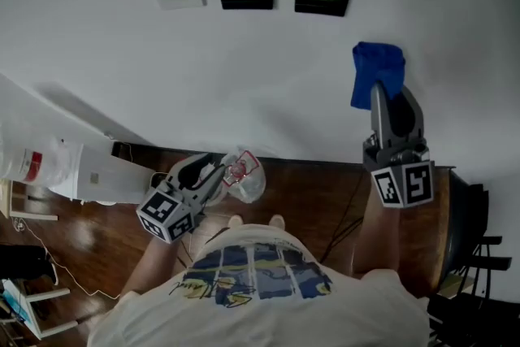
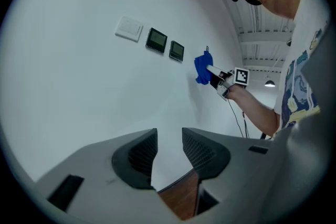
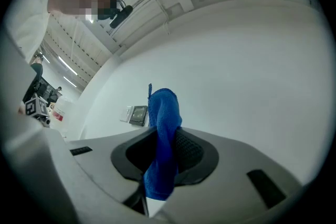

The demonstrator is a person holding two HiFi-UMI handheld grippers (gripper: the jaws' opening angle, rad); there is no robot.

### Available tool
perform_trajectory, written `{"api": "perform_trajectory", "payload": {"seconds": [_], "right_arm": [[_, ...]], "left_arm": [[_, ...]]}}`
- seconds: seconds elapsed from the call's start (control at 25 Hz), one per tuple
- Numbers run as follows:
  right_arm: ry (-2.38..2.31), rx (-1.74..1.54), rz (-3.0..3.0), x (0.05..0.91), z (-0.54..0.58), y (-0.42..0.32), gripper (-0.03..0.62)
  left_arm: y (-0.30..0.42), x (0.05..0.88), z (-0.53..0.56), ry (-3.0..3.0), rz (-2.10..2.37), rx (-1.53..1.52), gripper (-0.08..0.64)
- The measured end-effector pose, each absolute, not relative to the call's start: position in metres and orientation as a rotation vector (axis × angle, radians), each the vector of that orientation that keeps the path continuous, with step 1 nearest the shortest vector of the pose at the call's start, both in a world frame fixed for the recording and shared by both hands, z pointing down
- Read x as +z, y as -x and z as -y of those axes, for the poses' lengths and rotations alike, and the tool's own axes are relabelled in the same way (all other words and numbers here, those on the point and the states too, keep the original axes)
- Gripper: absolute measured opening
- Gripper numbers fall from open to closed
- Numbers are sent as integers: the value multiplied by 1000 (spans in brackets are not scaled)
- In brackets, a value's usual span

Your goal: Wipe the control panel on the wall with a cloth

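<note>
up by the wall point(image 1: 97, 61), right tongs point(image 3: 164, 150) clamp a blue cloth point(image 3: 165, 113); left tongs point(image 2: 168, 153) gape apart, empty.

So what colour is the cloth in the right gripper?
Blue. The cloth shows best in the right gripper view, clamped between the jaws.

Right gripper point(image 3: 164, 139) pinches a blue cloth point(image 3: 164, 113), control panel point(image 3: 139, 114) just beyond

White wall point(image 1: 244, 85) rising plain, evenly lit; brown wood floor point(image 1: 313, 191) running along its foot; white cabinet point(image 1: 106, 175) standing left; black-framed furniture point(image 1: 475, 244) standing right; ceiling lamp point(image 2: 270, 83) glowing.
</note>
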State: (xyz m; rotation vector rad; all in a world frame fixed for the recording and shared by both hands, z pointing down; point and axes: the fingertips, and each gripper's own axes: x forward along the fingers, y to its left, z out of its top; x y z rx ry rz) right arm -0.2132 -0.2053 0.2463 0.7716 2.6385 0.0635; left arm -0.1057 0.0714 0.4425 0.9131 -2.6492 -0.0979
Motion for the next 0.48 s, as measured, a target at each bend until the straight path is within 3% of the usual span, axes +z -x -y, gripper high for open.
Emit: {"api": "perform_trajectory", "payload": {"seconds": [0.48], "right_arm": [[-872, 31, -2755, 314, 232, 121, 75]], "left_arm": [[70, 419, -60, -813, 2713, -18, 127]]}}
